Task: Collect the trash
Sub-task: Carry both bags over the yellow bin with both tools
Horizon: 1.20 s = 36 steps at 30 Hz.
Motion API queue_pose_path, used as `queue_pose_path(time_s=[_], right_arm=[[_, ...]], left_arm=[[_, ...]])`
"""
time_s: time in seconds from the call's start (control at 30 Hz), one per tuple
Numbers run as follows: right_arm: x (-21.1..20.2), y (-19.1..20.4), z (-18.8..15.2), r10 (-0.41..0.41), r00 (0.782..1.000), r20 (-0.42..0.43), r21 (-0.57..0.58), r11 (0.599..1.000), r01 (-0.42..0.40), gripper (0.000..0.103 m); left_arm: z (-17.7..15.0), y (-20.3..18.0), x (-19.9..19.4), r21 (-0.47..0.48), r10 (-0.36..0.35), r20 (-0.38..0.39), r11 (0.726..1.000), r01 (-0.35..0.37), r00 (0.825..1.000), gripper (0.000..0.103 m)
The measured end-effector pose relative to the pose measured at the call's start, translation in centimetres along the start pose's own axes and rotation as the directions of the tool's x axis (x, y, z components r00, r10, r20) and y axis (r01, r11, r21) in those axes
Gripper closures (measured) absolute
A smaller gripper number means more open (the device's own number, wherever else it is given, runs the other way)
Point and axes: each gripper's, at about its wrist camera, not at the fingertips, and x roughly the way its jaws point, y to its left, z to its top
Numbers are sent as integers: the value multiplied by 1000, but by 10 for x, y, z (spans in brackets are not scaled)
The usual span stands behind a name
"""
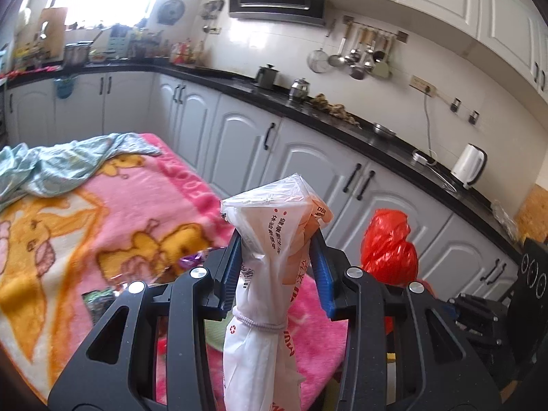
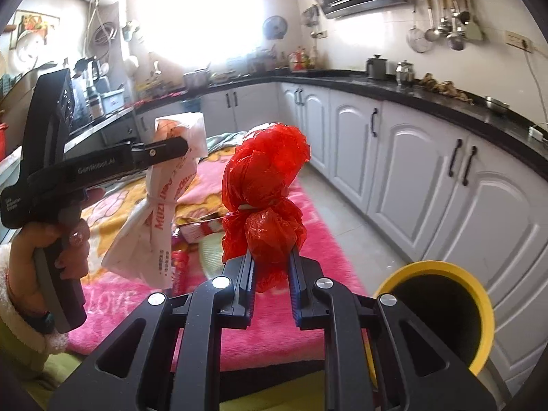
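Surface: pink cartoon blanket (image 1: 113, 212). Crumpled pale blue cloth (image 1: 58, 164) lies at its 10 o'clock corner; wrappers (image 2: 202, 227) lie near centre, left-wrist view.

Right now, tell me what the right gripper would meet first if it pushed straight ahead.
Probably the pink blanket on the floor beyond the red bag that the right gripper holds; depth is unclear.

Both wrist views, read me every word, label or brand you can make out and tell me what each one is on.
"GenRobot.AI": side of the left gripper, right wrist view.
"LOVE": pink blanket, woven near its edge.
"MUZI", partly creased: red letters on the white bag.
Red Chinese print on the white bag: too small and crumpled to read.
Small white label on the left gripper's handle: too blurred.
Red bag: no text.
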Motion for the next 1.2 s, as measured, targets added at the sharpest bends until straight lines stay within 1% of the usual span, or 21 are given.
queue_pose_path(time_s=[0.47, 0.67, 0.93, 1.2], right_arm=[[-47, -60, -9, -121, 991, 59, 89, 989, 115, 87], [-68, -80, -14, -188, 978, 88, 117, 977, 178, 87], [-85, -105, -23, -245, 965, 91, 163, 960, 228, 87], [-92, -126, -42, -305, 950, 61, 209, 935, 286, 87]], left_arm=[[0, -68, 24, 97, -105, -21, 990, 106, 994, 72], [-3, -99, 33, 137, -149, -27, 979, 152, 988, 72], [-7, -132, 48, 167, -199, -36, 965, 202, 979, 73], [-16, -167, 69, 189, -260, -44, 946, 264, 965, 73]])
